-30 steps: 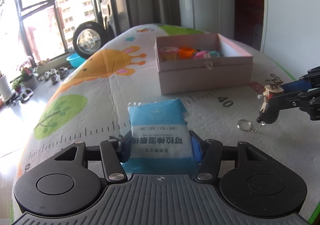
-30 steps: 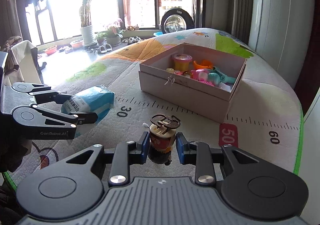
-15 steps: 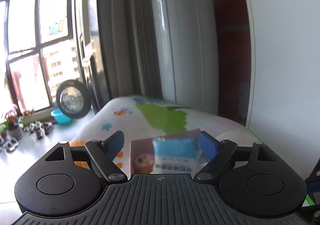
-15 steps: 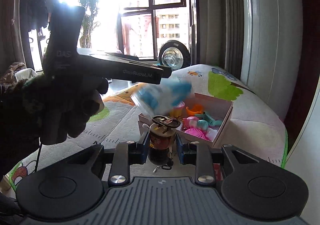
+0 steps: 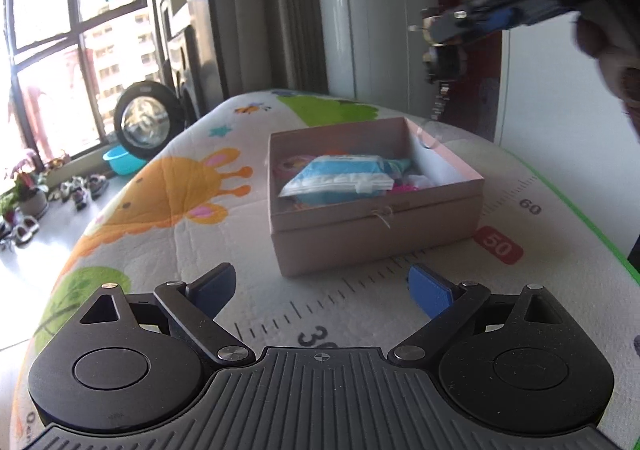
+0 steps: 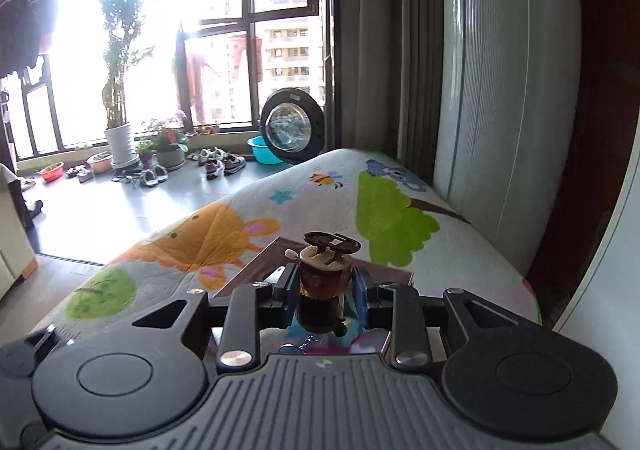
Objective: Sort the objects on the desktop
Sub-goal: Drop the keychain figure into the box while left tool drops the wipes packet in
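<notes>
Left tongs (image 5: 320, 286) opening, empty; right tongs (image 6: 325, 286) grip keychain figurine (image 6: 325, 278).

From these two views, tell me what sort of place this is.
Probably a lived-in flat, by a glazed balcony. A front-loading washing machine stands by the window, with shoes and potted plants on the floor. The work surface is a children's cartoon play mat.

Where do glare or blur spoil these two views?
Right wrist view: the window is blown out white at upper left, while the keychain toy in the right claw stays sharp. Left wrist view: the right claw is motion-blurred at upper right, while the box reads clearly.
</notes>
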